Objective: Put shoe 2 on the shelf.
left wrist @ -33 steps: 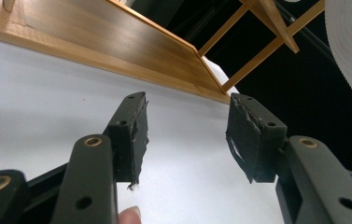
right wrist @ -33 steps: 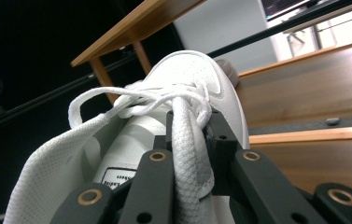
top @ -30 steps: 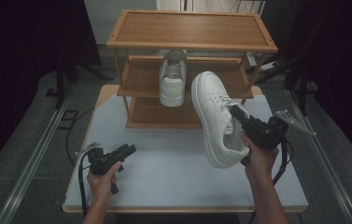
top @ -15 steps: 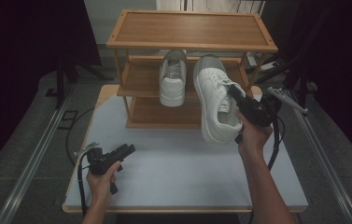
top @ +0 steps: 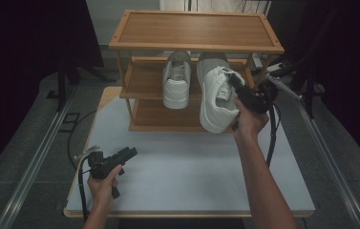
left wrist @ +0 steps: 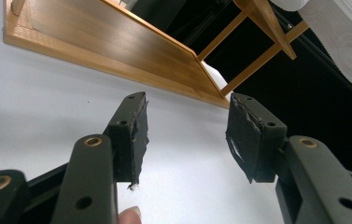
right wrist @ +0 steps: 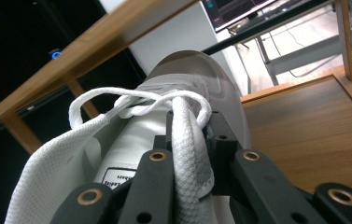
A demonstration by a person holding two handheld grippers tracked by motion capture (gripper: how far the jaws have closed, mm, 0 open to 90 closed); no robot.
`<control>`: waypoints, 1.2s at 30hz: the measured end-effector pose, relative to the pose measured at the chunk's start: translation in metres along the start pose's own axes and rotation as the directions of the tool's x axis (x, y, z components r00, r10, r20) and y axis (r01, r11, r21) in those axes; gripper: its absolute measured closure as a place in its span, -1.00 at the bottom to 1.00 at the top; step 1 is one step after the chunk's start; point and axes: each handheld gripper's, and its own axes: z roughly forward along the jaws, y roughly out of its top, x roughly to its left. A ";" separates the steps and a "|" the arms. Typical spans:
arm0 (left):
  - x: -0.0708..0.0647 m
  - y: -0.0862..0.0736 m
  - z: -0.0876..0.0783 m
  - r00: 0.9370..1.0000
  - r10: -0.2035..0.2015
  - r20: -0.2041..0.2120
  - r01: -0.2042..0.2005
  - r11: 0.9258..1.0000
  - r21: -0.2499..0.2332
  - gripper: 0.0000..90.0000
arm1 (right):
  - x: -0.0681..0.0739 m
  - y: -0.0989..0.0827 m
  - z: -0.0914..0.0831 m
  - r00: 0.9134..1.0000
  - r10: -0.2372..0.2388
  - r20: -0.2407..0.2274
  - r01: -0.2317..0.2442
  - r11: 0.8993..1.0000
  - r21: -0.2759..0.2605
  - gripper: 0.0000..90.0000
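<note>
Near the table's (top: 187, 167) front edge, the left gripper (top: 129, 153) rests with jaws apart, holding nothing. Farther off, the right gripper (top: 232, 82) clamps a white shoe's (top: 216, 98) side, toe poking into the rack's (top: 144, 78) middle shelf beside a second shoe (top: 176, 81).

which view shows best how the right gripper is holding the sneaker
The right gripper view: the right gripper has its jaws pinched on the sneaker at its collar. The high view shows the whole shoe at the rack's middle shelf; the left gripper view catches its sole.
</note>
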 end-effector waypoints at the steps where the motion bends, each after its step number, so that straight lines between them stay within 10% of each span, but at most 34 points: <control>1: 0.000 0.000 0.000 1.000 -0.001 0.000 0.001 1.000 -0.002 0.08 | 0.000 0.000 0.005 1.000 0.004 0.012 -0.004 1.000 0.001 0.81; 25: 0.004 0.002 -0.006 1.000 -0.013 -0.002 0.012 1.000 -0.018 0.09 | -0.003 0.002 0.073 0.989 0.052 0.139 -0.059 0.997 0.045 0.73; 36: 0.004 0.002 -0.008 1.000 -0.019 -0.003 0.019 1.000 -0.024 0.09 | 0.001 0.003 0.089 0.996 -0.010 0.094 -0.002 0.992 0.123 0.33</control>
